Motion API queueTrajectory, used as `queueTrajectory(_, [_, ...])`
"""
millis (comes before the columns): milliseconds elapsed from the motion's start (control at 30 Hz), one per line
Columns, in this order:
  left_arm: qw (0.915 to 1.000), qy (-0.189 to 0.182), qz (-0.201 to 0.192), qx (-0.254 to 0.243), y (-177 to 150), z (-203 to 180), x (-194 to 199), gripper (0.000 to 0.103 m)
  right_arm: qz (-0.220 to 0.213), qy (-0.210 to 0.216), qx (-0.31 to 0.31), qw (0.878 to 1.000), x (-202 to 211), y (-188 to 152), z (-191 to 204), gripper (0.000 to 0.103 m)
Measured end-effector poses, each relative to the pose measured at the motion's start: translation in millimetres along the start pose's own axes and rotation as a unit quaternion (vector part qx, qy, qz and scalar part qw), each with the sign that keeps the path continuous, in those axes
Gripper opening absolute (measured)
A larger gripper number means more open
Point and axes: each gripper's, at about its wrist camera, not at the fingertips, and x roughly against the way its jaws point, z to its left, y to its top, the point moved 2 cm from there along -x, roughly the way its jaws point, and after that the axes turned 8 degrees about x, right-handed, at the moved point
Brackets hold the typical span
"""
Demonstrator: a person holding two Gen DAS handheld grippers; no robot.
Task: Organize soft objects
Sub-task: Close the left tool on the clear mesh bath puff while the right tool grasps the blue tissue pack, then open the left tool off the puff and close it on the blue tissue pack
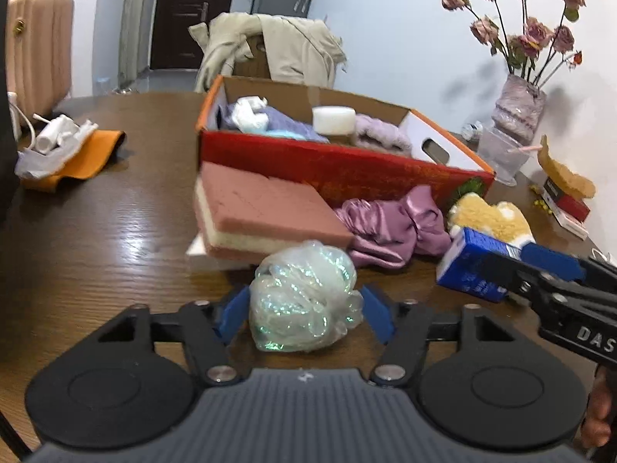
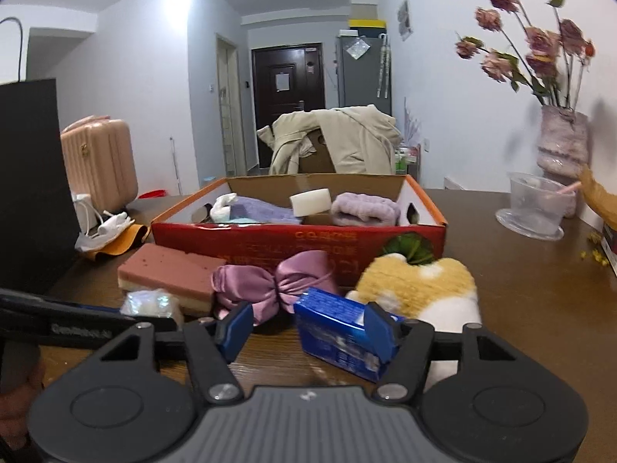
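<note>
An iridescent mesh bath puff (image 1: 304, 301) lies on the brown table in front of a pink and yellow sponge (image 1: 266, 208). My left gripper (image 1: 306, 308) is around the puff, and both blue pads touch its sides. A small blue carton (image 2: 335, 328) sits between the jaws of my right gripper (image 2: 308, 324). The right pad touches the carton, while a gap separates the left pad from it. Purple satin fabric (image 2: 270, 285) and a yellow plush mitt (image 2: 420, 281) lie before the red cardboard box (image 2: 270, 239), which holds towels and a white block.
A vase of dried roses (image 1: 520, 108) and a clear cup (image 1: 501, 154) stand at the right by the wall. An orange cloth with white items (image 1: 77, 150) is at the left. A black bag (image 2: 31, 177) stands at the left edge. A coat-draped chair (image 1: 270, 46) is behind the table.
</note>
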Motion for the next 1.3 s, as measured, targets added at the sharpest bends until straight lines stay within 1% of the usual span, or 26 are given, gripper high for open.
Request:
queueTrajectory(33, [1.0000,-0.001,-0.001,-0.006,-1.2,-2.9,-1.5,0.053,0.000,0.000,0.000,1.000,-1.9,0.5,1.3,0.061])
queueTrajectory(67, [0.9999,-0.004,-0.002,-0.011,-2.2,-5.6,-1.8,0.051,0.000,-0.002,-0.002,1.000,-3.8,1.1,0.3,0.060])
queueTrajectory(133, [0.9998,-0.014,0.000,-0.016,-3.2,-9.4,-3.0,0.050,0.001,-0.013,-0.007,1.000,-7.9,2.8,-6.1,0.061])
queueTrajectory(200, [0.9997,-0.016,0.001,-0.019,-3.4,-11.8,-3.9,0.050,0.001,-0.013,-0.013,1.000,-10.4,5.0,-12.8,0.061])
queueTrajectory(300, [0.9996,-0.016,0.003,-0.022,-3.6,-14.1,-4.7,0.050,0.000,-0.014,-0.006,1.000,-18.4,9.2,-17.1,0.061])
queueTrajectory(400, [0.9997,-0.011,0.002,-0.024,-4.3,-14.7,-3.4,0.051,0.020,-0.006,-0.003,1.000,-27.0,7.0,-18.7,0.060])
queueTrajectory(500, [0.9998,-0.004,0.001,-0.022,-5.0,-12.6,-0.2,0.051,0.016,0.012,0.004,1.000,-12.4,0.7,-11.0,0.060])
queueTrajectory(567, [0.9998,-0.001,0.000,-0.020,-5.7,-10.5,2.9,0.051,0.019,0.048,-0.002,0.999,0.8,-5.6,-3.0,0.060])
queueTrajectory(600, [0.9998,0.000,-0.001,-0.019,-6.3,-9.5,4.7,0.051,0.019,0.057,-0.001,0.998,5.3,-8.4,0.8,0.059])
queueTrajectory(700, [0.9998,0.008,-0.003,-0.015,-8.3,-5.7,9.0,0.051,0.016,0.061,0.006,0.998,10.1,-9.2,7.5,0.060])
queueTrajectory(767, [0.9999,0.011,-0.003,-0.011,-9.1,-2.5,11.1,0.055,0.011,0.061,0.008,0.998,7.1,-4.8,8.6,0.060])
queueTrajectory(800, [0.9999,0.011,-0.006,-0.010,-9.2,-1.1,13.1,0.060,0.012,0.057,0.010,0.998,4.2,-2.2,9.0,0.059])
queueTrajectory(833, [0.9998,0.009,-0.009,-0.013,-9.0,-0.8,16.0,0.069,0.011,0.052,0.011,0.999,1.1,0.7,8.5,0.059])
queueTrajectory(867, [0.9998,0.003,-0.012,-0.018,-7.8,-1.2,19.2,0.071,0.010,0.049,0.010,0.999,-1.4,3.3,7.2,0.059])
queueTrajectory(933, [0.9996,-0.008,-0.017,-0.019,-2.6,-3.1,24.7,0.071,0.014,0.044,0.008,0.999,-7.1,7.2,2.4,0.060])
queueTrajectory(1033, [0.9991,-0.009,-0.033,-0.026,8.6,-11.0,29.0,0.071,0.027,0.038,0.000,0.999,-13.3,7.0,-7.2,0.060])
queueTrajectory(1100, [0.9988,-0.017,-0.039,-0.026,14.2,-18.8,30.1,0.070,0.032,0.035,-0.010,0.999,-11.1,2.5,-12.8,0.060])
queueTrajectory(1167, [0.9981,-0.037,-0.036,-0.033,16.6,-32.8,28.4,0.064,0.037,0.031,-0.021,0.999,-5.9,-4.1,-18.5,0.060])
queueTrajectory(1233, [0.9967,-0.066,-0.021,-0.044,15.7,-49.0,21.1,0.059,0.039,0.028,-0.035,0.998,1.8,-11.9,-25.1,0.060])
queueTrajectory(1267, [0.9959,-0.077,-0.009,-0.047,14.9,-56.3,15.7,0.053,0.037,0.027,-0.047,0.998,6.5,-15.7,-29.0,0.057])
queueTrajectory(1300, [0.9951,-0.085,0.004,-0.050,13.4,-63.8,9.0,0.051,0.036,0.027,-0.061,0.997,11.4,-19.1,-32.8,0.052])
